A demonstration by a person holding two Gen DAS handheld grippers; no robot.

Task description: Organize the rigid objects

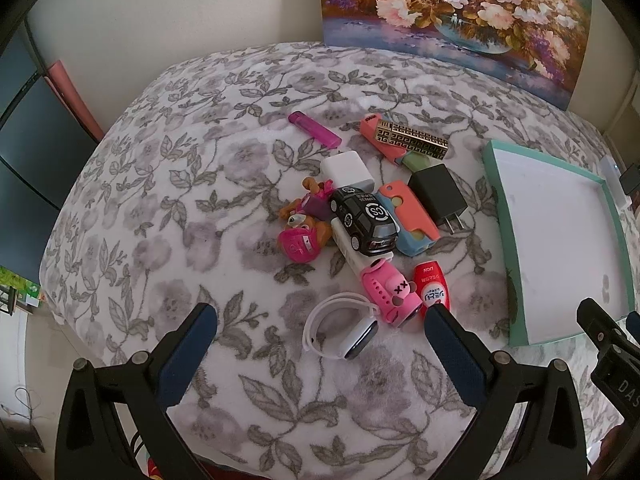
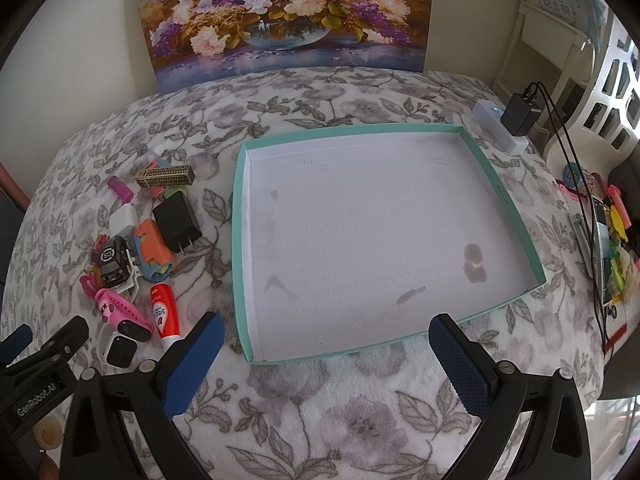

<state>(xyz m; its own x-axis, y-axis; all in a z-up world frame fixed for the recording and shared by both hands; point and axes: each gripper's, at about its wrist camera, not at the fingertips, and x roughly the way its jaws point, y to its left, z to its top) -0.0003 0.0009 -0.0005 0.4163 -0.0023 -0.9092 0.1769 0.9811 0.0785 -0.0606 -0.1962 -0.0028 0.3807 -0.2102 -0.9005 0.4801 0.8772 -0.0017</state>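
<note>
A heap of small items lies on the floral blanket: a black toy car (image 1: 366, 216), a black charger (image 1: 438, 196), a white charger (image 1: 347, 170), a magenta lighter (image 1: 315, 129), a gold-patterned box (image 1: 416, 142), a pink watch (image 1: 390, 292), a white watch (image 1: 344, 330), a red tube (image 1: 431, 286) and a toy dog (image 1: 304, 222). My left gripper (image 1: 320, 316) hovers open just in front of the white watch, holding nothing. A teal tray (image 2: 240, 216) with a white floor lies to the right of the heap. My right gripper (image 2: 328, 330) stands open above the tray's near edge, also holding nothing.
A flower painting (image 2: 280, 12) leans on the wall behind the blanket. At the far right sit a white power strip (image 2: 500, 128) with a black plug and cables, plus colourful clutter (image 2: 612, 240). Bare blanket stretches left of the heap and in front of the tray.
</note>
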